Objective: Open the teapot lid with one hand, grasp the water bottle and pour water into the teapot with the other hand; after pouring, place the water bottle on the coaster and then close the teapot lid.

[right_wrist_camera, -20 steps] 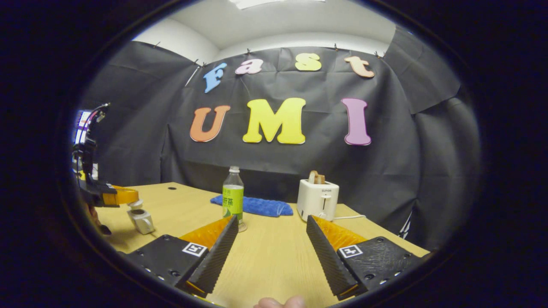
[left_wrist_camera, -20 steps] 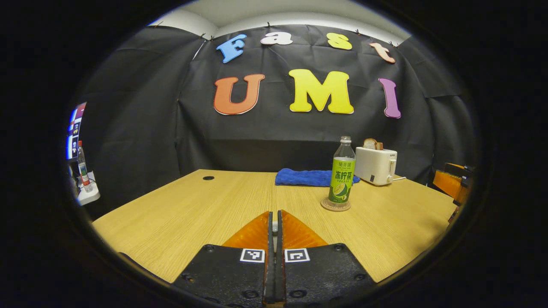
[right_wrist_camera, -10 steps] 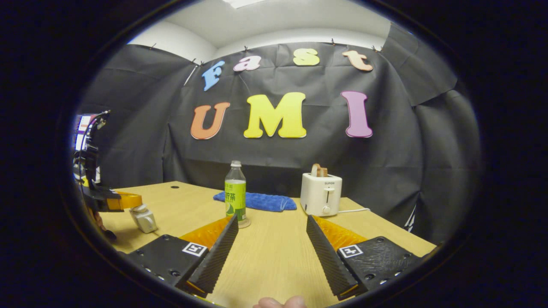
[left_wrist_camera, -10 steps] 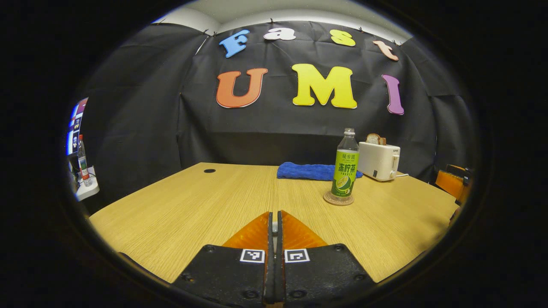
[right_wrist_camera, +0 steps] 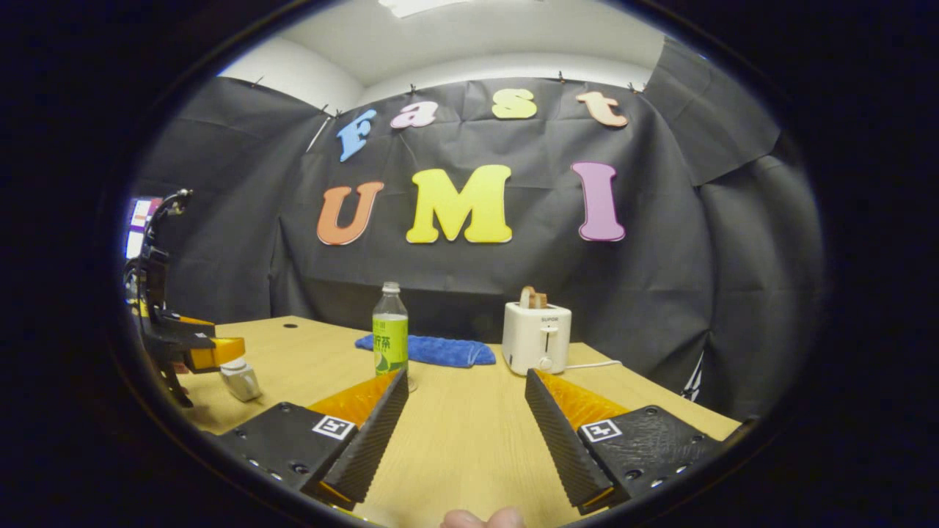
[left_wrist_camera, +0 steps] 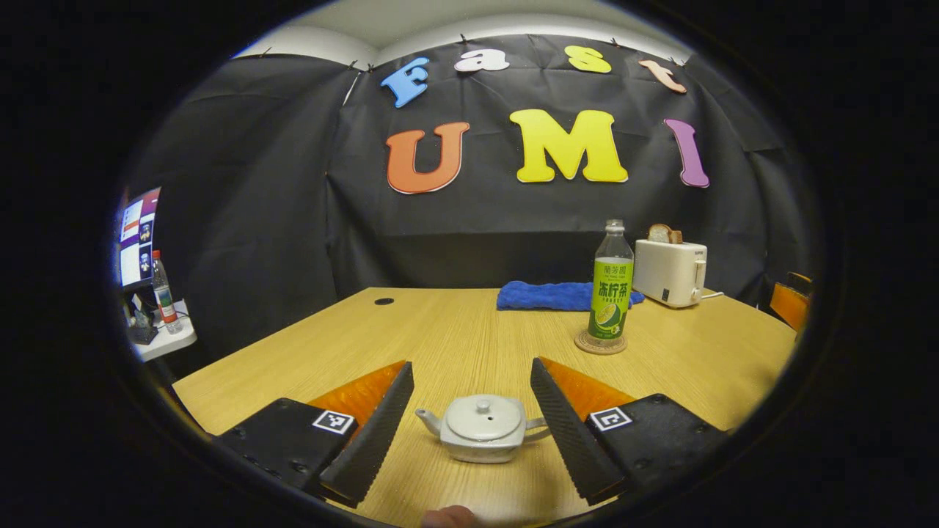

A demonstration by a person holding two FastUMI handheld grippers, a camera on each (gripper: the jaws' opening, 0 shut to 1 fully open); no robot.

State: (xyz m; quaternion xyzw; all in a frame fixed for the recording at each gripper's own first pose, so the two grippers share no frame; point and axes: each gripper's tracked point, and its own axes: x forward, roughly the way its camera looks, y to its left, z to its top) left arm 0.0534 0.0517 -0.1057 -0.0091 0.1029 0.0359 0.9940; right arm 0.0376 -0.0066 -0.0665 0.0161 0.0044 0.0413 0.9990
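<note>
Left claw (left_wrist_camera: 472,433) spread; small white ceramic teapot (left_wrist_camera: 482,430) framed between fingers on light wooden desk (left_wrist_camera: 455,337), lid seated. Green-labelled clear plastic bottle (left_wrist_camera: 610,287) stood on round coaster (left_wrist_camera: 600,344), ahead-right. Right claw (right_wrist_camera: 466,433) spread, empty.

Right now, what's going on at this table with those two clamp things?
A person holds a gripper in each hand at a wooden table. The left gripper is open, with a small white teapot between its fingers, lid on, not gripped. The right gripper is open too, holding nothing. The water bottle stands on its coaster, near a blue cloth and a toaster.
</note>
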